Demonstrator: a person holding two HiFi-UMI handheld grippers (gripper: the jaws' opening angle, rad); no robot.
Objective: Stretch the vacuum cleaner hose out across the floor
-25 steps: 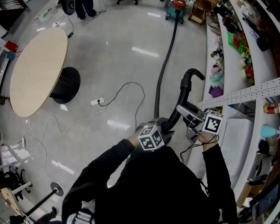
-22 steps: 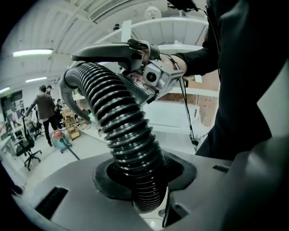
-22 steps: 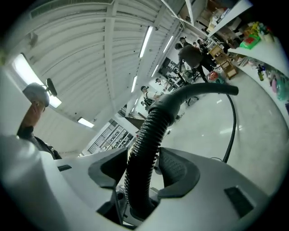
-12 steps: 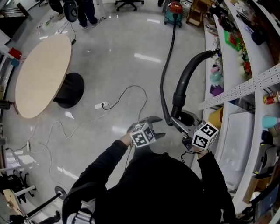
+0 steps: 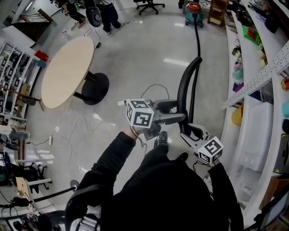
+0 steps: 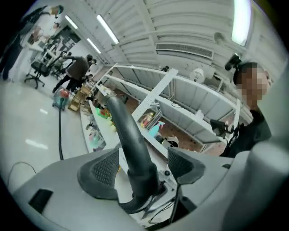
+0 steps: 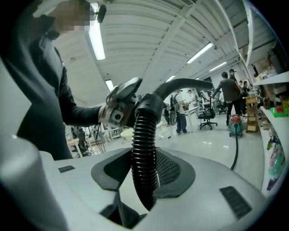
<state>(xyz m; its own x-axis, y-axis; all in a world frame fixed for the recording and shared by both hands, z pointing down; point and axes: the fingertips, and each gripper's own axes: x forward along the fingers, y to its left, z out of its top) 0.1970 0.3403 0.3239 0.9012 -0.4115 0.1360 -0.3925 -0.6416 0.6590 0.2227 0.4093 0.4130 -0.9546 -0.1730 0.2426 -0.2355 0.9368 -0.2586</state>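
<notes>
Above glossy grey floor, clamps ribbed hose in right gripper, jaws just closing; spreads left gripper wide, just opening, around smooth tube.

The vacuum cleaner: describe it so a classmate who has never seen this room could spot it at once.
Follow the white shelving on the right of the head view to the far end of the glossy floor. The vacuum cleaner stands there beside wooden furniture. It alone is a small canister with a red top, and the black hose runs from it.
</notes>
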